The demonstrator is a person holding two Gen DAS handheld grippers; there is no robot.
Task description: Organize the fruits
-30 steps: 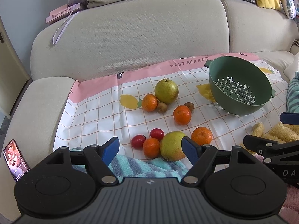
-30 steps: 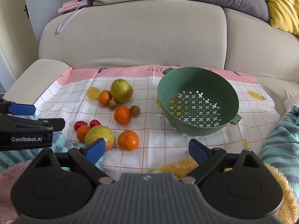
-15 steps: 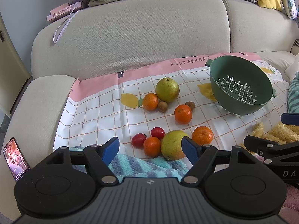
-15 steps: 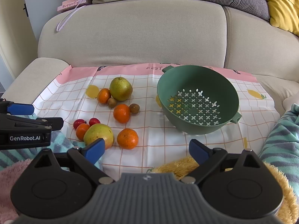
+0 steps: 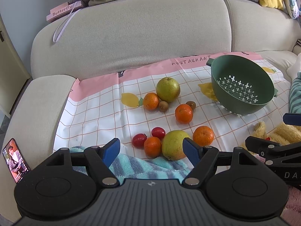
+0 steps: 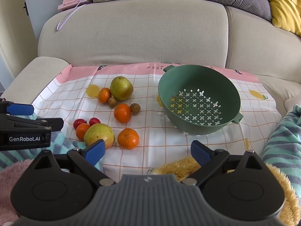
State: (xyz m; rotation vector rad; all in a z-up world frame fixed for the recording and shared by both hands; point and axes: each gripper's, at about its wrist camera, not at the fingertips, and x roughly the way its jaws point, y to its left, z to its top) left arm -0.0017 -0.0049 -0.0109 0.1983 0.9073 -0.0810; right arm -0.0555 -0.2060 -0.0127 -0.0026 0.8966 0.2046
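Fruit lies loose on a checked mat (image 5: 97, 116) on the sofa seat. A green pear (image 5: 168, 89), several oranges (image 5: 184, 113), two small kiwis (image 5: 163, 106), two red tomatoes (image 5: 139, 140) and a yellow-green mango (image 5: 174, 145) show in the left wrist view. An empty green colander (image 5: 242, 86) stands at the right, tilted. My left gripper (image 5: 151, 151) is open and empty, just short of the mango. My right gripper (image 6: 148, 151) is open and empty, near the mat's front edge, before an orange (image 6: 128, 138) and the colander (image 6: 199, 98).
The sofa back (image 5: 131, 33) rises behind the mat. A pink book (image 5: 62, 11) lies on top of it. A phone (image 5: 16, 160) lies on the left armrest. A striped towel (image 5: 141, 166) and a yellow plush (image 6: 180, 166) lie at the front edge.
Both grippers have crept slightly forward toward the fruit. Both stay open. The fruit and colander have not moved.
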